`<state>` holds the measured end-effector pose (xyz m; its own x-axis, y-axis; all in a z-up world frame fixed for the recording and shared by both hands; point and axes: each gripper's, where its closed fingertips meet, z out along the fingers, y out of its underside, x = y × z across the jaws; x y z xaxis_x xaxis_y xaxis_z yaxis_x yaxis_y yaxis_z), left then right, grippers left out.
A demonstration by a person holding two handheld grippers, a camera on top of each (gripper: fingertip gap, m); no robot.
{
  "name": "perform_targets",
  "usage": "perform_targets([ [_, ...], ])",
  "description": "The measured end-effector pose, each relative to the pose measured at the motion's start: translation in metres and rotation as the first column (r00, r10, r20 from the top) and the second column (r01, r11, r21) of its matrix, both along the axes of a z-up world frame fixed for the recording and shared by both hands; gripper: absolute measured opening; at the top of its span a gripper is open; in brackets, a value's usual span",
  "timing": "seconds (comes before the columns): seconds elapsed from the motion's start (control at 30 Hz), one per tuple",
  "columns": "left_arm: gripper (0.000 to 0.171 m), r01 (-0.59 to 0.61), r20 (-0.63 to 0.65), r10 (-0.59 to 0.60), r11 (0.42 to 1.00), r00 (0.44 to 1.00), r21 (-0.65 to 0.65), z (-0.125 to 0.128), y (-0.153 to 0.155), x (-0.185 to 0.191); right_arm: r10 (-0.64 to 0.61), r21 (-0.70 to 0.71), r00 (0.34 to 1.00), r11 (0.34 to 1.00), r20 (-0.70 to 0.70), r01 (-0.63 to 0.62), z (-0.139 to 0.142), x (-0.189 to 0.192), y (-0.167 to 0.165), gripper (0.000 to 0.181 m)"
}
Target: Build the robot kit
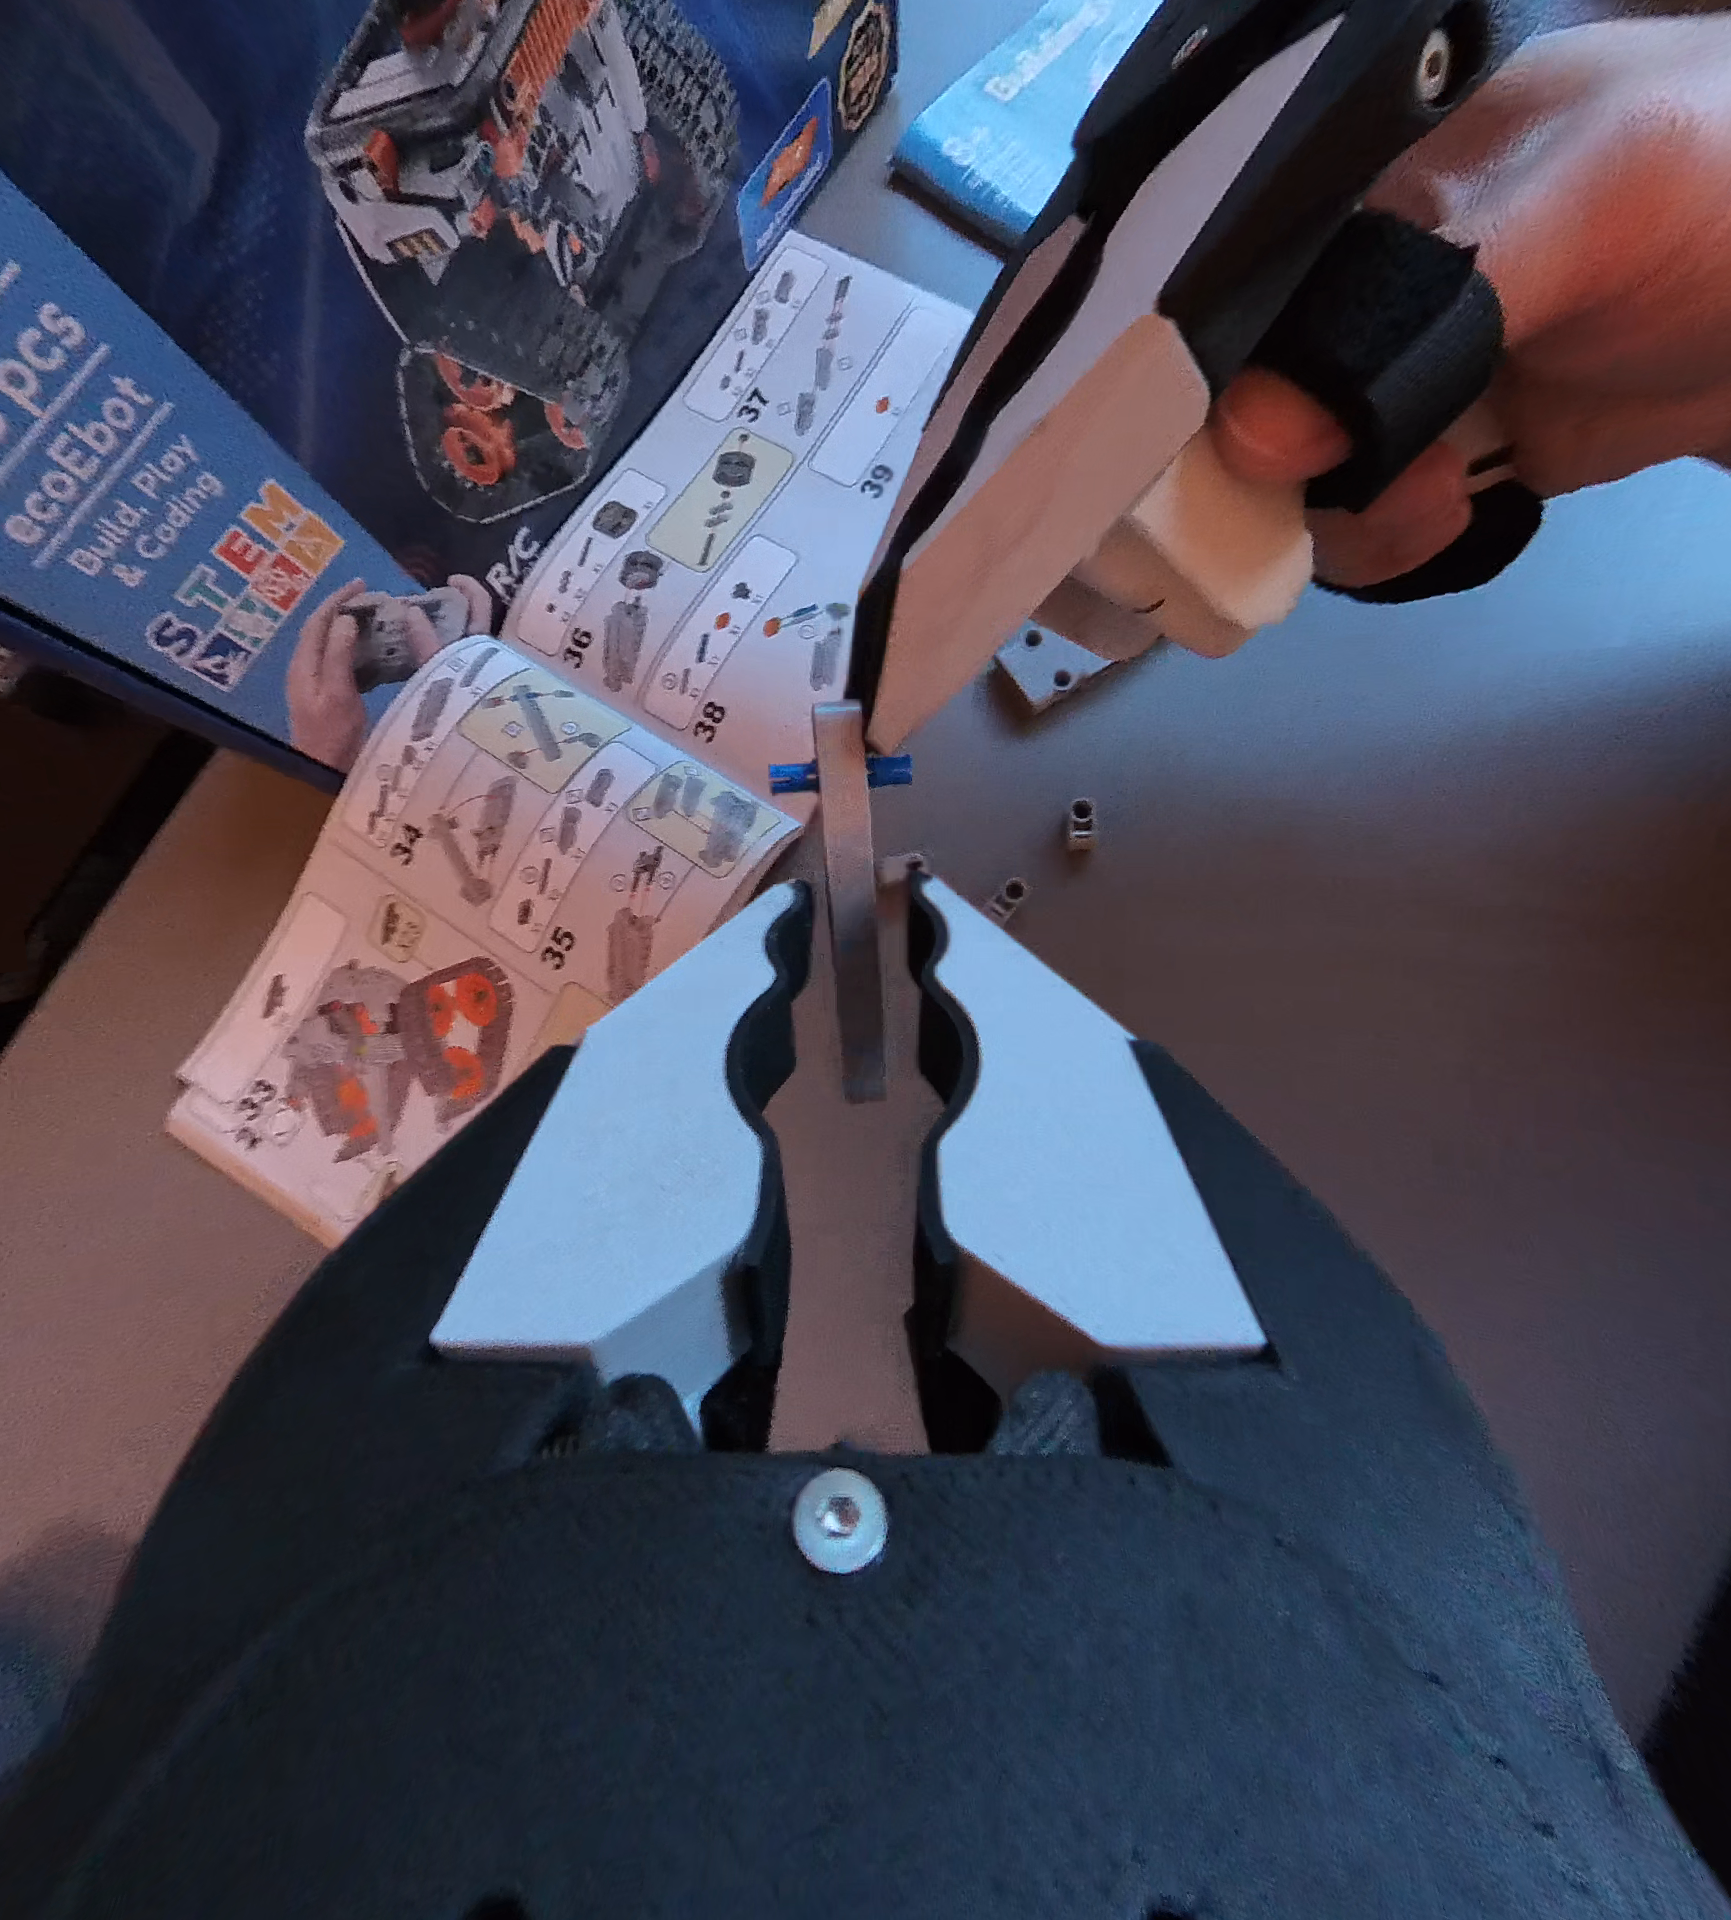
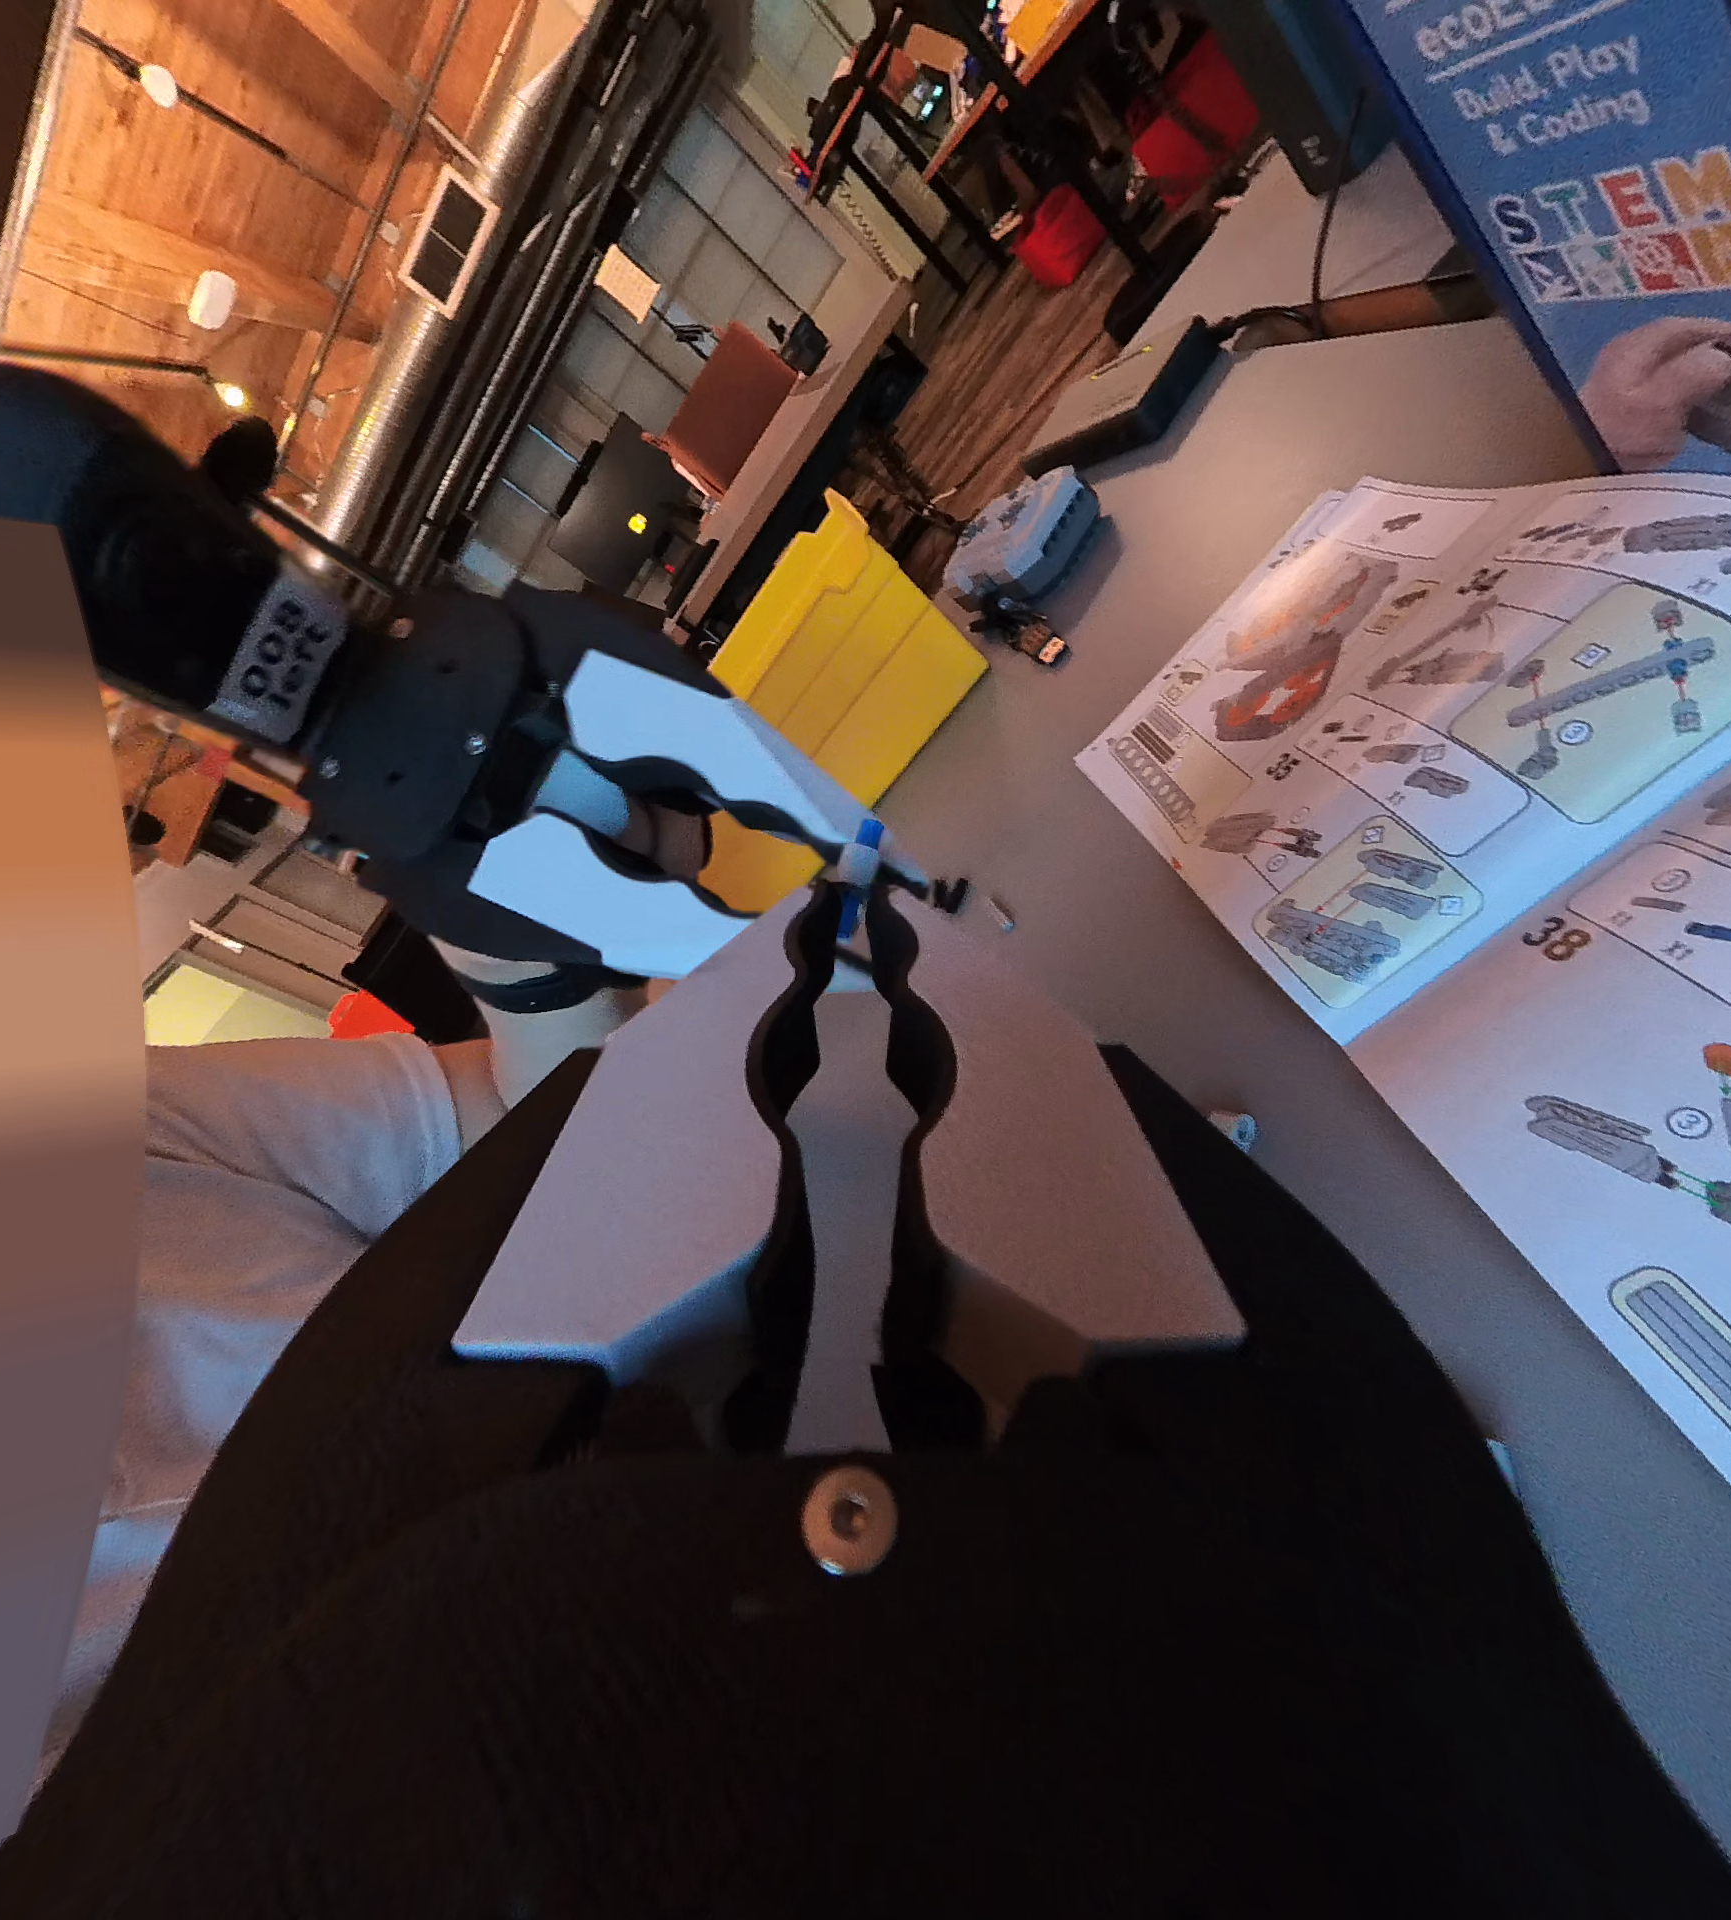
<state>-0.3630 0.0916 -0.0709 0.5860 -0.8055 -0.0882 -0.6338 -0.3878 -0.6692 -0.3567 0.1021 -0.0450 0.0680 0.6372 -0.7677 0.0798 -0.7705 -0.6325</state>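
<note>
Left tongs (image 1: 856,894), matte black bodies with pale grey wedge faces and wavy black pads, are closed down on a flat grey beam (image 1: 853,883), a thin strip standing on edge and pointing away from the camera. Through its far end runs a small blue pin (image 1: 887,771), ridged, sticking out on both sides. Right tongs (image 2: 845,914) come in from the other side, their tips pinched nearly together on that blue pin, a person's hand (image 1: 1609,291) strapped in black behind them. In the right wrist view the beam shows only end-on as a whitish sliver, so its length is lost there. The smooth grey tabletop (image 1: 1412,1039) lies open to the right, with only a few tiny grey connector pieces (image 1: 1079,824) scattered near the tips. On the left it is tighter: the curled, glossy instruction booklet (image 1: 570,790) sits just beside the tongs, the blue kit box (image 1: 165,436) behind it. A yellow ridged tray (image 2: 861,665) sits at the far tabletop edge, partly hidden.
</note>
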Motion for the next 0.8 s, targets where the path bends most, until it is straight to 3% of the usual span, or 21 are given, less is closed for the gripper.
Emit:
perform_targets([
  [0.03,0.024,-0.001,0.018,0.002,1.0,1.0,-0.027,-0.001,-0.001,0.0,0.01,0.001,1.0,1.0,-0.014,-0.01,0.003,0.0,-0.001,0.0],
  [0.13,0.006,0.022,0.031,-0.02,0.997,0.999,-0.076,-0.006,-0.003,-0.001,0.012,0.016,1.0,1.0,-0.012,-0.011,0.004,0.0,-0.002,0.0],
  [0.27,0.006,0.014,-0.031,-0.015,1.0,0.999,-0.023,-0.01,0.003,-0.003,-0.023,0.07,1.0,0.997,0.012,0.023,0.003,-0.001,0.002,0.0],
  [0.37,0.006,-0.025,-0.035,0.026,0.999,0.999,0.032,-0.005,0.01,-0.005,-0.124,0.07,0.992,0.99,0.009,0.123,0.006,0.001,0.016,0.036],
  [0.43,0.006,-0.057,-0.035,0.059,0.997,0.998,0.059,-0.004,0.014,-0.005,-0.158,0.067,0.987,0.985,-0.016,0.159,0.012,-0.002,0.016,0.039],
  [0.5,0.006,-0.074,-0.034,0.077,0.994,0.996,0.075,-0.005,0.016,-0.002,-0.213,0.069,0.977,0.975,-0.008,0.213,0.011,-0.008,0.017,0.037],
  [0.6,0.006,-0.077,-0.063,0.084,0.991,0.994,0.108,-0.008,0.016,0.003,-0.261,0.119,0.965,0.959,0.008,0.258,0.007,-0.012,0.016,0.009],
  [0.73,0.007,-0.082,-0.05,0.089,0.989,0.995,0.123,-0.006,0.017,0.005,-0.247,0.138,0.969,0.96,0.015,0.242,0.009,-0.009,0.017,0.007],
  [0.8,0.025,-0.042,-0.02,0.043,0.998,0.999,0.046,-0.01,0.008,0.01,-0.198,0.127,0.98,0.972,-0.022,0.199,0.016,-0.007,0.014,0.007],
])
